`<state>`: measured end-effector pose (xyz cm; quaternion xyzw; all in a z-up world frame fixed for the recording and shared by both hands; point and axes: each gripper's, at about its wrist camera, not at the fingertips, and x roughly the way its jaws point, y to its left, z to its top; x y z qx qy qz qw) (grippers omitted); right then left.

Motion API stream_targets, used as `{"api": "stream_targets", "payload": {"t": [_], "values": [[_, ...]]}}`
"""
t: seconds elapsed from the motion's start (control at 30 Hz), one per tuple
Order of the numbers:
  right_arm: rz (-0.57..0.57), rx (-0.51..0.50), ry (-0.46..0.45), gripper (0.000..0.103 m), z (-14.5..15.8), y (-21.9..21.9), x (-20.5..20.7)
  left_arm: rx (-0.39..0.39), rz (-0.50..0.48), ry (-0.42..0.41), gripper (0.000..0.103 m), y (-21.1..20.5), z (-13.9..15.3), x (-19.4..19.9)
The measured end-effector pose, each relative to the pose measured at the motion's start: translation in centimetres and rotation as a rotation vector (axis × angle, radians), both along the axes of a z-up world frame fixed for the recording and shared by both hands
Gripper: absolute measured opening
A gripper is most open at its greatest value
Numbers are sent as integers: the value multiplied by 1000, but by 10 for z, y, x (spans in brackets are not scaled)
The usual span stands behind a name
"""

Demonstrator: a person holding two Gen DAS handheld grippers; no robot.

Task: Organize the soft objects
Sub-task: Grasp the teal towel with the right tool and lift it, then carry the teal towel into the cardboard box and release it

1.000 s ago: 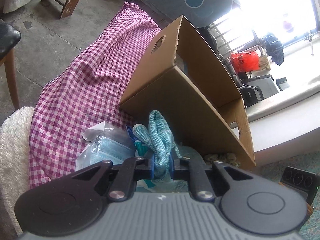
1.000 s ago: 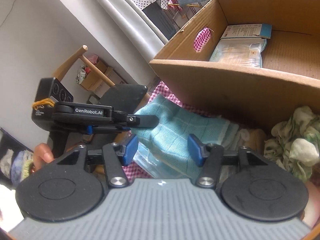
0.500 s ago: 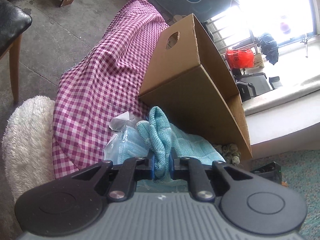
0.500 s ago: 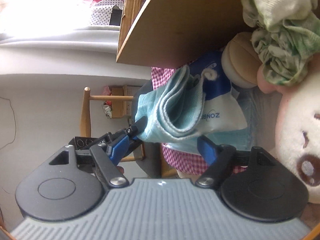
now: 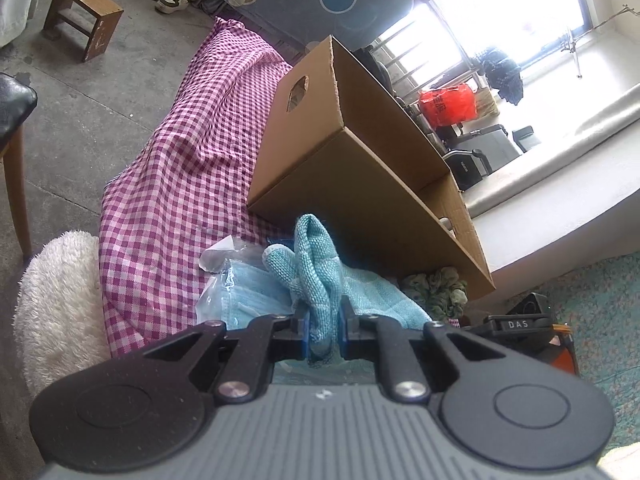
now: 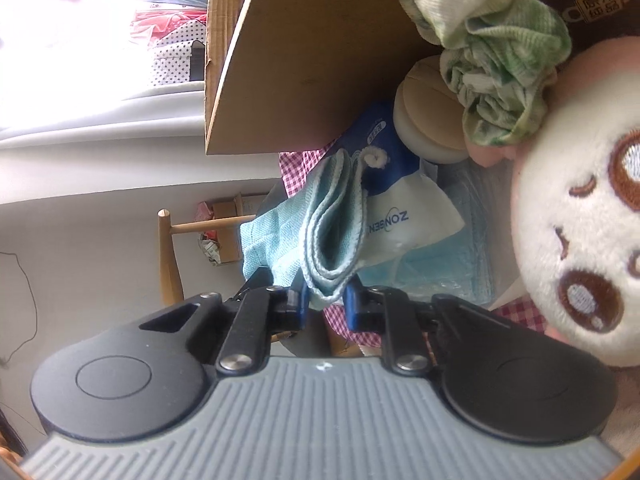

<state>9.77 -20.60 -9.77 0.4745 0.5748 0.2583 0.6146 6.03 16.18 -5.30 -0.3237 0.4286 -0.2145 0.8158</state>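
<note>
A pink-and-white checked cloth point(image 5: 176, 184) covers the supporting surface and drapes toward the concrete floor. On it stand a cardboard box point(image 5: 360, 176), a clear bag of blue face masks point(image 5: 248, 292), a teal towel point(image 5: 372, 292), a crumpled green rag point(image 5: 436, 288) and a tissue pack point(image 6: 400, 208).

The right gripper point(image 6: 325, 303) rolls onto its side, so the cardboard box point(image 6: 320, 52) now fills the top of its frame and the plush toy point(image 6: 580, 216) the right edge. Its jaws have just closed onto the teal towel point(image 6: 332, 236). In the left wrist view, the box point(image 5: 360, 152) sits farther off.
</note>
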Motion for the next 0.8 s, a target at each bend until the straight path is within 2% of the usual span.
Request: {"api": "stream_targets", "payload": {"t": [0.13,0.27,0.43,0.53,0.6,0.67,0.8], "values": [[40,-3,-71,12,18,0,-4,-4,11,-47,13,2,23,-9],[83,-1,-196,12,58,3,-7,-24,19,-144,13,6,68,-7],[101,-26,-461,12,132,6,10,7,-7,-286,13,-5,126,30],[80,-53,-538,12,158,-4,36,42,-38,-319,13,-21,144,67],[62,-84,-542,12,164,-18,57,98,-53,-304,13,-37,144,99],[53,-104,-507,12,159,-29,85,157,-69,-263,13,-53,134,128],[67,-163,-370,12,127,-36,133,245,-104,-144,13,-75,102,170]]}}
